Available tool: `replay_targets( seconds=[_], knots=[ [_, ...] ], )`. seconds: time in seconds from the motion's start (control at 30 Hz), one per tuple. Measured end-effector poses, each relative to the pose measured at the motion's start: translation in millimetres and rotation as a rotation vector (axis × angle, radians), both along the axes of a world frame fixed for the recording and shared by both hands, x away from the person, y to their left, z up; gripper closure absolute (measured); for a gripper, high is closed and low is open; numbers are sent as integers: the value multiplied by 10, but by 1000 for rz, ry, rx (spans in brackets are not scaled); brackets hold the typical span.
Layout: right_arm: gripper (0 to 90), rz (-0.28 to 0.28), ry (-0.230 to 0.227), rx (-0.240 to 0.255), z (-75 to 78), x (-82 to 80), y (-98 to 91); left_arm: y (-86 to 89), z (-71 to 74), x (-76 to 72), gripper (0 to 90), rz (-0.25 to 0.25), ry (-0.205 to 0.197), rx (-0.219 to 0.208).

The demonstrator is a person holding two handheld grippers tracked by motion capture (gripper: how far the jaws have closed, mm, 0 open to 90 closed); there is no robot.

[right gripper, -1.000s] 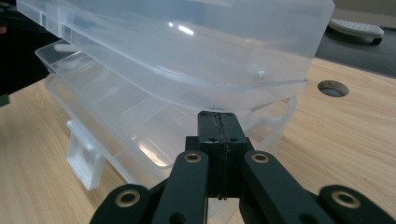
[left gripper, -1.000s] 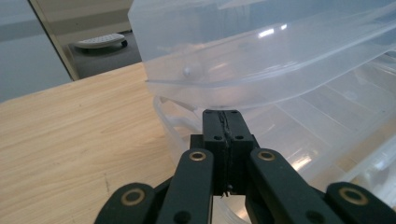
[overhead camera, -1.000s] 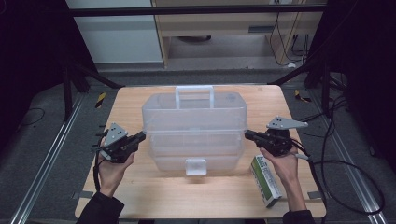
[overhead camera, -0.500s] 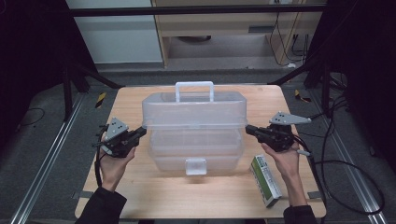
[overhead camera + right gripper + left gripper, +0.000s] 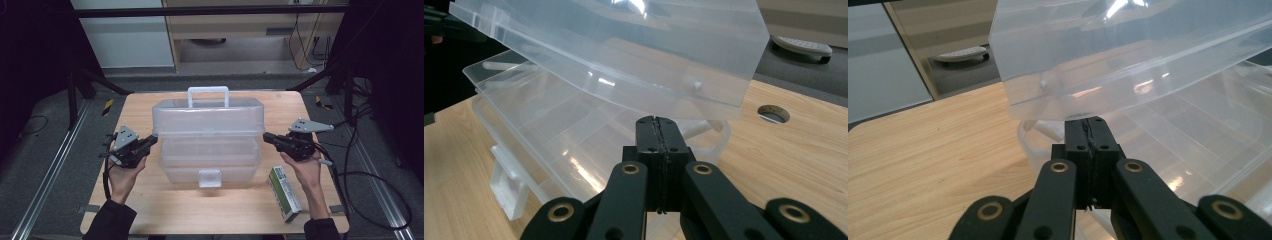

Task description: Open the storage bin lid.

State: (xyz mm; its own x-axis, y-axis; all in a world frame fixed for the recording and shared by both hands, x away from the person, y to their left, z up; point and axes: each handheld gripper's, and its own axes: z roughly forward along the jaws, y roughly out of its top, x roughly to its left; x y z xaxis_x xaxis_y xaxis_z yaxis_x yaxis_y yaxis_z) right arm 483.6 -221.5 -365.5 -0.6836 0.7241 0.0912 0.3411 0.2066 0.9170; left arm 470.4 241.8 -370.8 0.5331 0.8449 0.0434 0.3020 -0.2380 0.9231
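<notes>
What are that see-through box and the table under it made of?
The box looks like frosted translucent plastic: the table grain shows faintly through its walls, and they catch glossy highlights. Its lid and handle seem the same. The table looks like pale matt wood or wood laminate, with fine grain lines.

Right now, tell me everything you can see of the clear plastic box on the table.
The plastic box is see-through and frosted, standing mid-table on the wooden top. Its lid, with a white handle at the far edge, is raised off the base, front edge up. Inside sits a ribbed tray. A white latch hangs at the front. The shut left tool and shut right tool sit under the lid's side edges.
</notes>
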Motion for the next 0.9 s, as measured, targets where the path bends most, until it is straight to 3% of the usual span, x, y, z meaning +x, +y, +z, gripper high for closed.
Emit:
replay_targets(
  seconds=[0.33,0.57,0.7,0.9],
  knots=[
    [900,7,6,-7,-10,-1,0,3,-38,-28,855,-3,-1,4],
    [900,7,6,-17,-14,-9,4,95,-78,-67,719,52,-9,10],
    [900,7,5,-17,-13,-10,2,56,-102,-22,614,57,-17,26],
    [900,7,7,-19,-14,-6,0,-23,-77,85,584,36,-30,14]
  ],
)
